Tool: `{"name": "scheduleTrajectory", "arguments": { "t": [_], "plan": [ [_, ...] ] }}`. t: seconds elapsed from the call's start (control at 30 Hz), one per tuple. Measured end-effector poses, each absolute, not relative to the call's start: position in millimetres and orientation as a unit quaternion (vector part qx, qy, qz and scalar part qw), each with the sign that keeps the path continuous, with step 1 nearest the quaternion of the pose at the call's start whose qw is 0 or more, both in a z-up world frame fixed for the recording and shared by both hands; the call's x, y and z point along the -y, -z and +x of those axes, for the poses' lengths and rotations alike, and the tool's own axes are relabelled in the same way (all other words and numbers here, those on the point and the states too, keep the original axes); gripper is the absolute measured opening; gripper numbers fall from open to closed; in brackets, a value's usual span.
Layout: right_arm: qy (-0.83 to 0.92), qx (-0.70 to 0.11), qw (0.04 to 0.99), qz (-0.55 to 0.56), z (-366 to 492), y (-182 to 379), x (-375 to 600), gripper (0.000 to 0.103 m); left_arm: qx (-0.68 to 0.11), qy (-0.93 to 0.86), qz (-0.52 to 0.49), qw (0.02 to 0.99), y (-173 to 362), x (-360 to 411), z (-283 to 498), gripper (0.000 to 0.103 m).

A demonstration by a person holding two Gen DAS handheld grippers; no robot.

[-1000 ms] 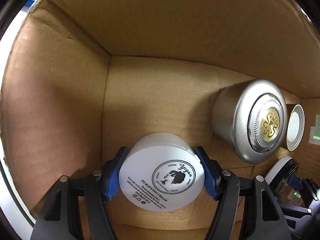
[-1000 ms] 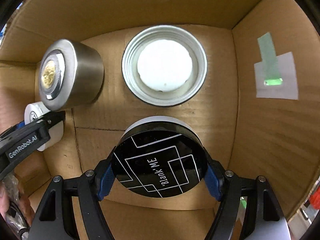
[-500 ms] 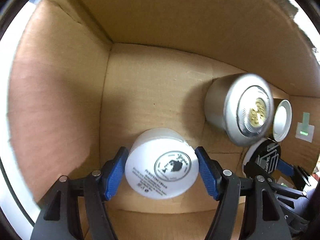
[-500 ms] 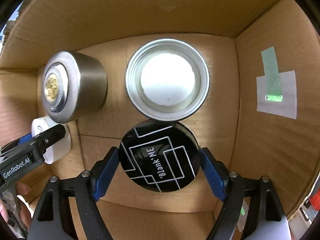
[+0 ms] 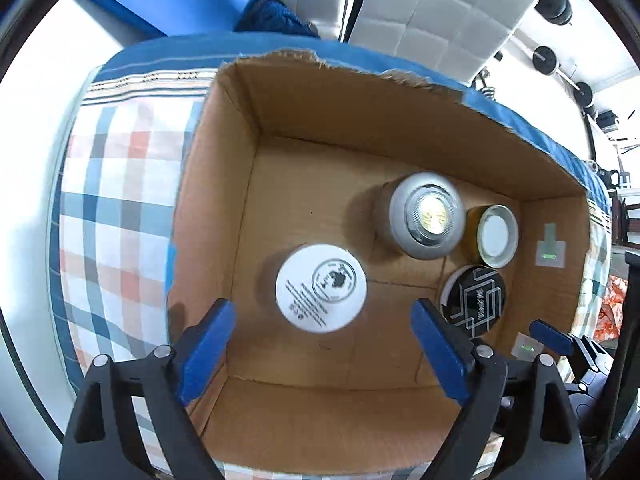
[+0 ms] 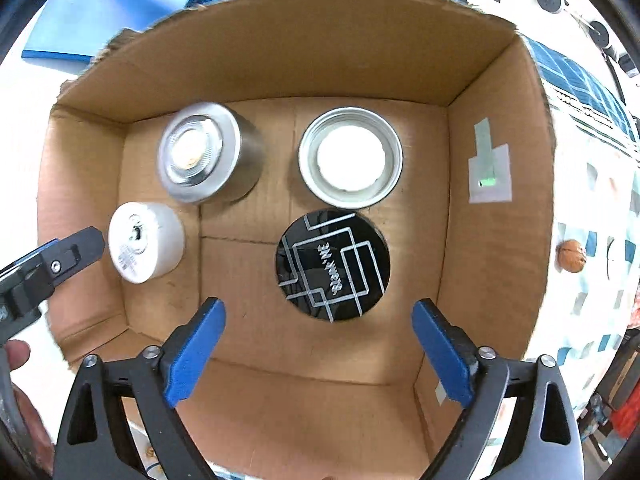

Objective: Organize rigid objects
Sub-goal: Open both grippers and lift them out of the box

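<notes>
A cardboard box (image 5: pixel 312 432) (image 6: pixel 496 120) holds several round containers. A white cream jar (image 5: pixel 321 288) (image 6: pixel 144 242) stands at the box's left. A black-lidded jar (image 6: pixel 333 265) (image 5: pixel 474 300) stands at the front right. A silver tin with a gold emblem (image 5: pixel 426 215) (image 6: pixel 200 151) and a silver-rimmed jar with a white centre (image 6: pixel 351 160) (image 5: pixel 496 235) stand at the back. My left gripper (image 5: pixel 322 354) is open and empty above the white jar. My right gripper (image 6: pixel 318 354) is open and empty above the black jar.
The box sits on a checked cloth (image 5: pixel 116 200) with a blue border. A walnut-like brown object (image 6: pixel 571 255) lies on the cloth right of the box. Tape patches (image 6: pixel 490 176) stick to the box's right wall. A blue sheet (image 6: pixel 96 16) lies behind.
Both grippers have opened, let go of their jars and pulled up out of the box. The white jar and the black jar now stand on the box floor.
</notes>
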State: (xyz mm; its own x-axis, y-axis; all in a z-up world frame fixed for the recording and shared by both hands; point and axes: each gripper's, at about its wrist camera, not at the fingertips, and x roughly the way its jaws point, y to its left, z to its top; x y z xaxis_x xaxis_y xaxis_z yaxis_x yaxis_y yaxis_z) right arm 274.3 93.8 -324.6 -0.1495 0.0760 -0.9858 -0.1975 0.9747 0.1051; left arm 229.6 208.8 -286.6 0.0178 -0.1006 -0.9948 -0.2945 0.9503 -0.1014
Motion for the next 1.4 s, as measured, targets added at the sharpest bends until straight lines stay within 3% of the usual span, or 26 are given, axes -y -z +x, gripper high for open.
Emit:
{"name": "scheduleTrajectory", "arguments": {
  "t": [0.07,0.13,0.33,0.97,1.4],
  "plan": [
    [-0.106,-0.749,0.653,-0.042,266.6,317.3,-95.9,0.103,-0.690,-0.068,-0.150,0.705,278.4,-205.9,224.4,0.092],
    [-0.105,-0.746,0.657,-0.037,263.4,311.7,-95.2,0.103,-0.687,-0.069,-0.155,0.706,274.0,-216.4,223.1,0.103],
    [-0.114,-0.725,0.678,-0.036,258.8,299.5,-89.0,0.103,-0.673,-0.068,-0.146,0.721,257.3,-215.2,212.9,0.103],
    [-0.130,-0.652,0.746,-0.047,194.8,178.8,-49.2,0.103,-0.598,-0.041,-0.092,0.795,157.3,-176.4,159.7,0.103],
    [-0.155,-0.638,0.754,-0.018,185.1,149.8,-14.6,0.103,-0.583,-0.019,-0.080,0.808,132.1,-136.5,161.2,0.103]
  ]
}}
